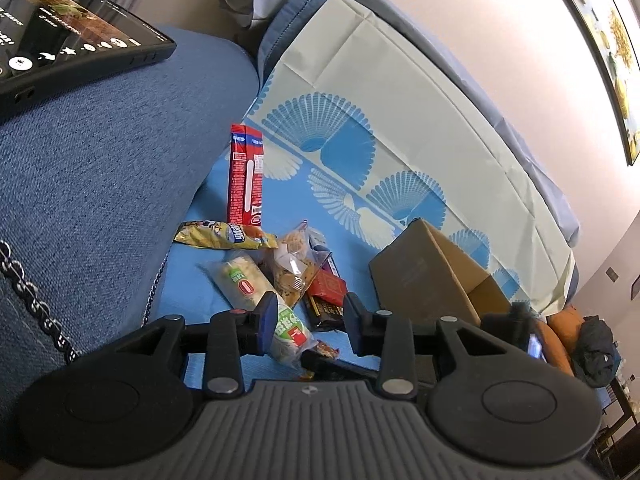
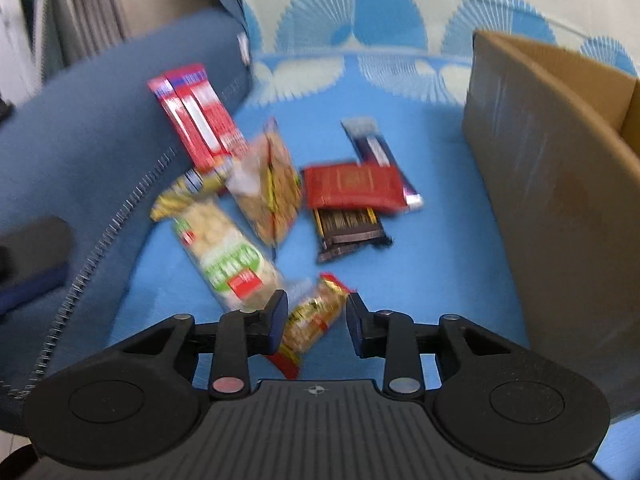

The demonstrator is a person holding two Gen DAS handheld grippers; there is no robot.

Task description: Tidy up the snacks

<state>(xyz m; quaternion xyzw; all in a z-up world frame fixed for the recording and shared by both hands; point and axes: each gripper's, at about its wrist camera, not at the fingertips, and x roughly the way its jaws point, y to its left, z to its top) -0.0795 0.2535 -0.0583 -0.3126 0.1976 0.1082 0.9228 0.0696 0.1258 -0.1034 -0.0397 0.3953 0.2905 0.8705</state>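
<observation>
Several snack packs lie on a blue cloth (image 2: 432, 264). A tall red box (image 1: 244, 174) leans on the blue sofa arm; it also shows in the right wrist view (image 2: 196, 116). A long green-labelled cracker pack (image 1: 256, 288) (image 2: 226, 248), a clear cookie bag (image 1: 294, 264) (image 2: 268, 192), a red packet (image 1: 328, 286) (image 2: 352, 186) and a dark bar pack (image 2: 348, 234) lie together. My left gripper (image 1: 312, 320) is open above the cracker pack. My right gripper (image 2: 316, 316) is open around a small gold and red snack (image 2: 312, 320), jaws apart from it.
An open cardboard box stands at the right (image 1: 436, 276) (image 2: 560, 184). The blue sofa arm (image 1: 100, 168) rises on the left, with a phone (image 1: 72, 44) mounted above. A yellow snack bag (image 1: 224, 236) lies by the red box. The right wrist view is blurred.
</observation>
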